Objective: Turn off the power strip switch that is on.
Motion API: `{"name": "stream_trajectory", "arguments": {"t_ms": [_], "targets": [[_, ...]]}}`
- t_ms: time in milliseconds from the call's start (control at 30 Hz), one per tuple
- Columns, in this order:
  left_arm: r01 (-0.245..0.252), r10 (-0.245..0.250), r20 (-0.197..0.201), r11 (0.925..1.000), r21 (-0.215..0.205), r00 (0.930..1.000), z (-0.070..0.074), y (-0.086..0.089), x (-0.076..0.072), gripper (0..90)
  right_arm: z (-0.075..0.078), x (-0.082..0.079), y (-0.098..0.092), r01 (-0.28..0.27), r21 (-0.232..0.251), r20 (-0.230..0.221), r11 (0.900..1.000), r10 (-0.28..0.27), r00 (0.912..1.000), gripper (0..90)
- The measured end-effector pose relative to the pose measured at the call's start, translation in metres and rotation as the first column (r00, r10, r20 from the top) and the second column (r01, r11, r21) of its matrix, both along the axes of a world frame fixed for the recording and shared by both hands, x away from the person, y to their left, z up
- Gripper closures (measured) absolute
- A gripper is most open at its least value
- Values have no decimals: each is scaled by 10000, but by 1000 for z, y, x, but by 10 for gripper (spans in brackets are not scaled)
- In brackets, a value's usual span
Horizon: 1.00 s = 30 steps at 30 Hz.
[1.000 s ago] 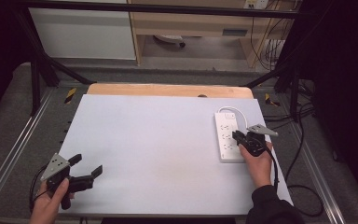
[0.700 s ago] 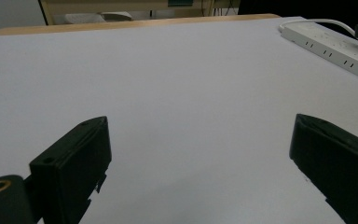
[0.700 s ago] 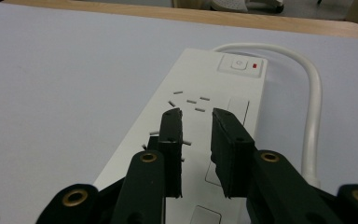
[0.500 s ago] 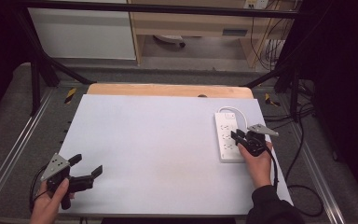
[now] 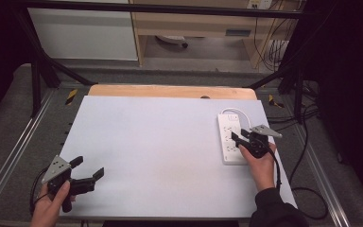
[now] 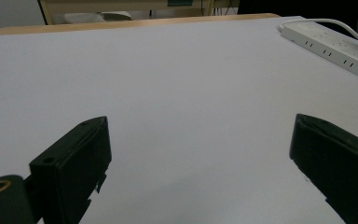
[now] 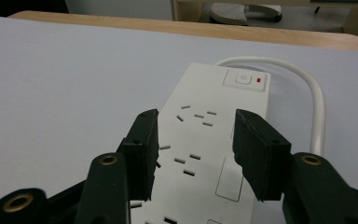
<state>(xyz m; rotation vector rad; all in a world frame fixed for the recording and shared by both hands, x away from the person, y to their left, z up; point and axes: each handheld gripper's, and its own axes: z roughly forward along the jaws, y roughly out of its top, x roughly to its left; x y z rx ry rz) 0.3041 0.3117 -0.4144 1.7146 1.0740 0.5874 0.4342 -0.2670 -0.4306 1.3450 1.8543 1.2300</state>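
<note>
From the high view I saw the white tabletop with a white strip lying near its right edge, its cord looping off the far end. My right gripper sat over the strip's near half, held in the right hand, fingers parted with nothing between them. My left gripper hovered at the near left corner in the left hand, well apart from the strip, fingers spread wide and empty. In the left gripper view the left gripper had both fingers far apart over bare tabletop, with the strip off at the upper right. In the right gripper view the right gripper had its fingers released just above the strip, straddling its sockets, the switch and red lamp at the far end beside the cord.
</note>
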Motion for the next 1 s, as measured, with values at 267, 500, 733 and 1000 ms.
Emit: {"name": "stream_trajectory", "arguments": {"t_ms": [267,500,733,1000], "targets": [[7,-7,10,10000,4,10000,0,0,0,53,3,0,3,102,-1,87,9999,-102,9999,382],[-1,1,-3,10000,-16,10000,0,0,0,53,6,1,6,180,88,-28,9998,-180,9998,178],[-16,16,16,10000,-38,10000,0,1,0,53,12,-1,10,59,189,195,9998,-63,9998,44],[-55,55,40,10000,-38,10000,0,1,-1,53,21,-3,19,-159,116,355,9998,155,9992,32]]}}
